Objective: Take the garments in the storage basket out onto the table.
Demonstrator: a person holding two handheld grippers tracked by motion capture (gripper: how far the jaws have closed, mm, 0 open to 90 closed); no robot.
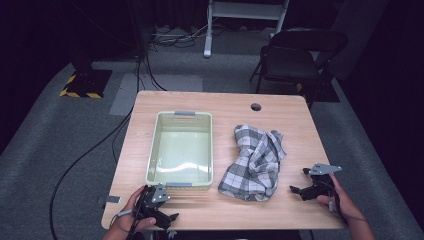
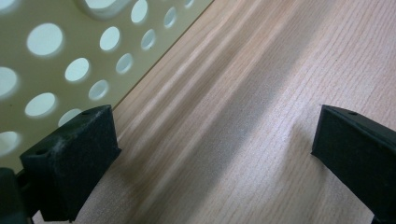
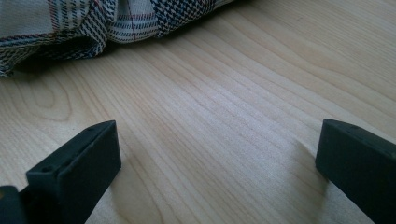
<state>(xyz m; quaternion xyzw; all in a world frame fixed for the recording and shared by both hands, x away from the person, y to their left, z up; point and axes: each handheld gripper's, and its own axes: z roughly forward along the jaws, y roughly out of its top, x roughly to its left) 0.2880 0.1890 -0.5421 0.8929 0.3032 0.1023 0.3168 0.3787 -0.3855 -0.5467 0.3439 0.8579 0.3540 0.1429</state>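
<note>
both grippers gaping, empty: right gripper (image 1: 303, 183) near checked cloth (image 1: 254, 162), left gripper (image 1: 167, 218) beside perforated basket (image 1: 181, 116) (probably cloth's destination). pinch raised fold, not flat edge.

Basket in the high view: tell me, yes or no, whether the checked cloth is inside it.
No, the checked cloth lies crumpled on the table beside the basket.

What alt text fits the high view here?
A crumpled checked cloth lies on a wooden table beside an empty pale green basket. Left tongs and right tongs rest open at the near edge.
</note>
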